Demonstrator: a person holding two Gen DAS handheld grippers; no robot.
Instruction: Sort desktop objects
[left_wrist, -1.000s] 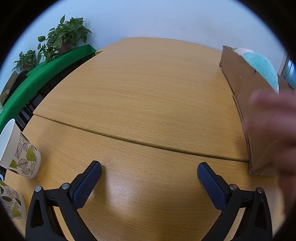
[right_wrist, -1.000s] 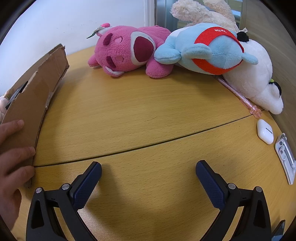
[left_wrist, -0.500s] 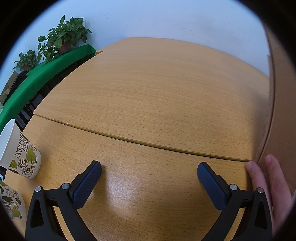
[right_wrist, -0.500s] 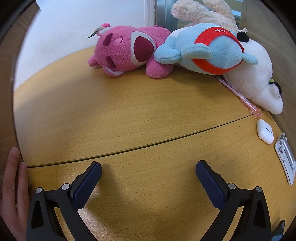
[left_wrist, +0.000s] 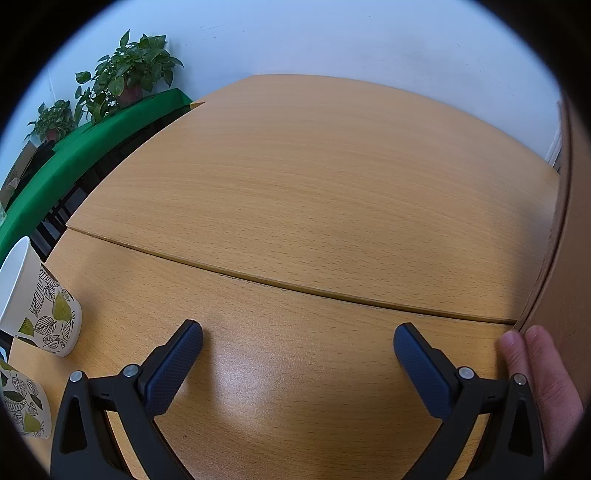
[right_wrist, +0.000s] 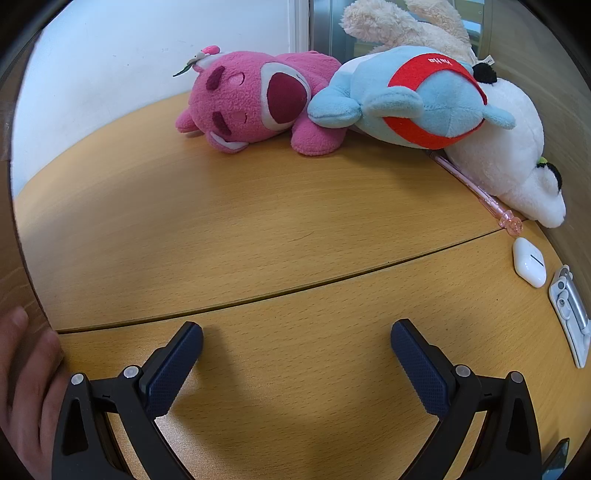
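Observation:
My left gripper (left_wrist: 297, 341) is open and empty, low over the wooden table (left_wrist: 314, 192). My right gripper (right_wrist: 295, 339) is open and empty too. In the right wrist view a pink plush bear (right_wrist: 255, 103), a blue and red plush (right_wrist: 413, 99) and a white plush (right_wrist: 517, 162) lie at the far edge. A pink pen (right_wrist: 476, 188), a white earbud case (right_wrist: 529, 266) and a silver clip (right_wrist: 570, 317) lie at the right. Two leaf-print paper cups (left_wrist: 40, 306) stand at the left wrist view's left edge.
A cardboard box wall (left_wrist: 569, 258) stands at the far right of the left wrist view, with a bare hand (left_wrist: 543, 376) against it; box (right_wrist: 14, 258) and hand (right_wrist: 26, 376) show at the right wrist view's left edge. Potted plants (left_wrist: 129, 77) stand on a green bench beyond the table.
The cardboard box has been pulled closer between the two grippers by the bare hand and now fills the view edges. Both grippers stay still and open.

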